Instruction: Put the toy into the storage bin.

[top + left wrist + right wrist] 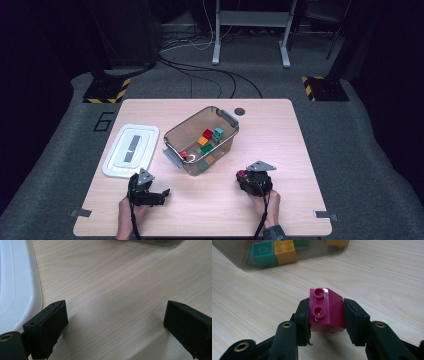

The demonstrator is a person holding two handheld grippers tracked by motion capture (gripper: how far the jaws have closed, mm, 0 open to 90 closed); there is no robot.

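A pale wooden table (280, 150) stands on grey carpet (360, 150) in a dark room. At its centre, a clear bin (186, 131) holds coloured bricks (206, 134), perhaps eight; its white lid (131, 150) lies near the left edge. Near the front edge, the right gripper (326, 315) clamps a magenta brick (329, 312); the left gripper (116, 322) gapes empty.

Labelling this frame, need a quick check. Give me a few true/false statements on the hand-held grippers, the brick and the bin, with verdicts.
1. The right hand-held gripper is shut on a magenta brick. True.
2. The left hand-held gripper holds a teal brick. False: its jaws stand open over bare table.
3. The white lid sits on the bin. False: it lies on the table left of it.
4. The clear bin holds several coloured bricks. True.
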